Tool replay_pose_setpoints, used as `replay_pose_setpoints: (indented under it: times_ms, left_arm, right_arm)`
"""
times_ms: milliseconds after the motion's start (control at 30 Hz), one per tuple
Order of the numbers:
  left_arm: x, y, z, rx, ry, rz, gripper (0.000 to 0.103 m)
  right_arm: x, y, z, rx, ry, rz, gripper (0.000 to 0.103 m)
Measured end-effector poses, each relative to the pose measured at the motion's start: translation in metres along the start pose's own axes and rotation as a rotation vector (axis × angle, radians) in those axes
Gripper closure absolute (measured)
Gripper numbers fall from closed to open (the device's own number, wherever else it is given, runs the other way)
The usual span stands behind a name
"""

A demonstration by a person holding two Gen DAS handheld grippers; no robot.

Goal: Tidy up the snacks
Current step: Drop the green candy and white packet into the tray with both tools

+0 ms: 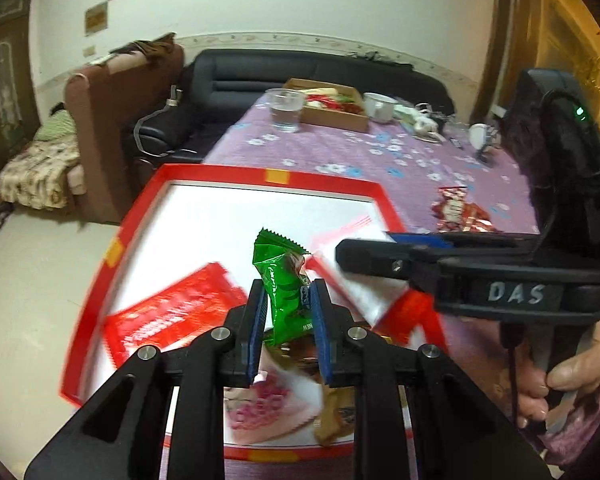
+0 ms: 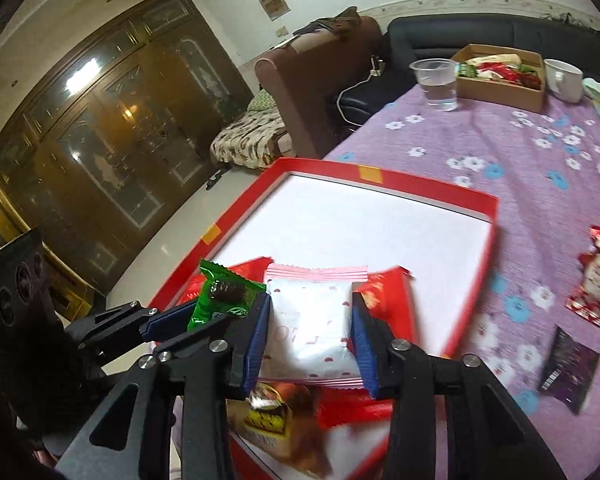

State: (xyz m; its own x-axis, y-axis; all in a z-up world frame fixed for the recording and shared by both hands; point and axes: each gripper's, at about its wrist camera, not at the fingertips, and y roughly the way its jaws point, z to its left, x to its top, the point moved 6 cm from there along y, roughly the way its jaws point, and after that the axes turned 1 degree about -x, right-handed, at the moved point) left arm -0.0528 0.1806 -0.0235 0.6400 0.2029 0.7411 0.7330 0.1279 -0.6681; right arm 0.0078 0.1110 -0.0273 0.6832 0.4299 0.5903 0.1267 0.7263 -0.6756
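Note:
A red-rimmed box point(image 1: 276, 176) point(image 2: 420, 188) with a white floor lies at the table's left edge. My left gripper point(image 1: 288, 286) hangs over it, shut on an upright green snack packet point(image 1: 278, 264) point(image 2: 220, 296). Just to its right, my right gripper point(image 2: 311, 300) point(image 1: 364, 248) is shut on a white packet with pink dots point(image 2: 308, 320), also above the box. Inside the box lie a red packet point(image 1: 172, 320), a pink-printed packet point(image 1: 260, 412) and a brown packet point(image 2: 276, 416). A person's hand point(image 1: 556, 376) grips the right gripper's handle.
On the purple flowered tablecloth point(image 2: 520, 184), right of the box, lie red-and-white packets point(image 2: 596, 288) point(image 1: 456, 208) and a dark purple packet point(image 2: 568, 372). At the far end stand a plastic cup of water point(image 2: 436, 80), a cardboard box of snacks point(image 2: 500, 84) and a white mug point(image 2: 564, 78). Floor and sofas lie left.

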Motion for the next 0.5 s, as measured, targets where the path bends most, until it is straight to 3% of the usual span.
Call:
replay_pose_setpoints:
  times_ms: [33, 100, 167, 367, 500]
  left_arm:
    - [0.001, 0.000, 0.004, 0.026, -0.003, -0.002, 0.081]
    - [0.001, -0.001, 0.010, 0.058, -0.021, 0.002, 0.060]
    - [0.002, -0.003, 0.012, 0.058, -0.041, -0.009, 0.045]
    - [0.005, -0.007, -0.010, 0.011, -0.022, -0.017, 0.042]
    - [0.001, -0.001, -0.041, -0.037, 0.034, 0.017, 0.042]
  right_arm:
    - [0.001, -0.001, 0.002, 0.015, 0.006, -0.013, 0.061]
    - [0.005, -0.005, 0.002, 0.057, 0.022, -0.039, 0.054]
    - [0.007, -0.013, -0.004, 0.061, 0.039, -0.071, 0.046]
    - [0.007, -0.052, -0.051, 0.023, 0.136, -0.158, 0.045]
    - [-0.002, -0.093, -0.096, -0.064, 0.189, -0.212, 0.043]
